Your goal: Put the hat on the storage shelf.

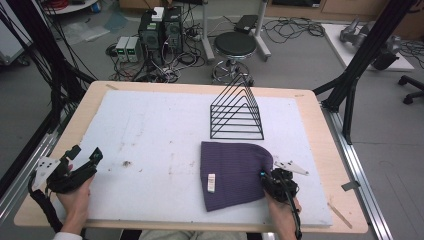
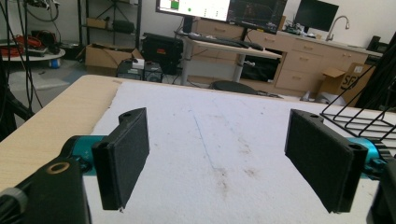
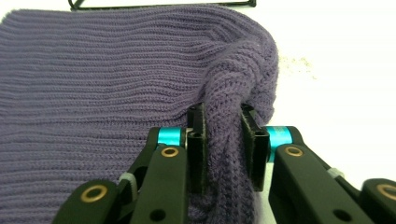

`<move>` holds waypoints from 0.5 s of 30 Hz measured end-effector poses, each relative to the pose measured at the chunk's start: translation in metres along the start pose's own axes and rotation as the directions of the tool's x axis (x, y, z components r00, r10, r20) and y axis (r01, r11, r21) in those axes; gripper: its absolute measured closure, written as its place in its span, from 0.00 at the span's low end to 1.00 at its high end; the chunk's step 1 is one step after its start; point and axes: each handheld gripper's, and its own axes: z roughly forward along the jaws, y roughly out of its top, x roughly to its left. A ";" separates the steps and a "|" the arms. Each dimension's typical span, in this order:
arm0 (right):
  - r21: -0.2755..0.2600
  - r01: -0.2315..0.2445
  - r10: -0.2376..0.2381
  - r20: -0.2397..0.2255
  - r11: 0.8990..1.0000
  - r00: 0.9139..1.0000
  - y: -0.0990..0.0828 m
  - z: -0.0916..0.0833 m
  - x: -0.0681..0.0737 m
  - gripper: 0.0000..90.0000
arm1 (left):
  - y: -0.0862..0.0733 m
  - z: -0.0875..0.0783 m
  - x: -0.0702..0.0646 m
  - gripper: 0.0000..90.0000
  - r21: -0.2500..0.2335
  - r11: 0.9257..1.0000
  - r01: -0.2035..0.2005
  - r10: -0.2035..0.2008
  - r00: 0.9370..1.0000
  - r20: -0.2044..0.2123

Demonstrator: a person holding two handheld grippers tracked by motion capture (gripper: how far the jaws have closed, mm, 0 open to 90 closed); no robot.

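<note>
Early days here: the right gripper (image 3: 223, 140) has its jaws clamped on a fold of the purple hat (image 1: 232, 172), lying flat near the counter's front edge. Left gripper (image 2: 217, 161), jaws wide apart, idles at the front-left corner. Moving the hat isn't done yet.

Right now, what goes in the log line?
right gripper: shut on hat edge | left gripper: open over mat | rack: behind hat

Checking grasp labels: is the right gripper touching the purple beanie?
Touching. In the right gripper view, the right gripper has its fingers shut on a bunched fold of the purple beanie.
</note>
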 end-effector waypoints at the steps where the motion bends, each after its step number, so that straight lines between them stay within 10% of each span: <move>1: -0.002 -0.003 0.003 -0.004 1.000 1.000 0.000 0.000 -0.001 0.86 | 0.000 0.000 0.000 0.25 0.001 1.000 0.001 -0.001 1.000 0.000; 15: -0.024 0.004 -0.005 -0.018 1.000 1.000 0.001 -0.003 -0.001 0.87 | 0.000 0.000 0.000 0.25 -0.001 1.000 0.002 -0.002 1.000 0.000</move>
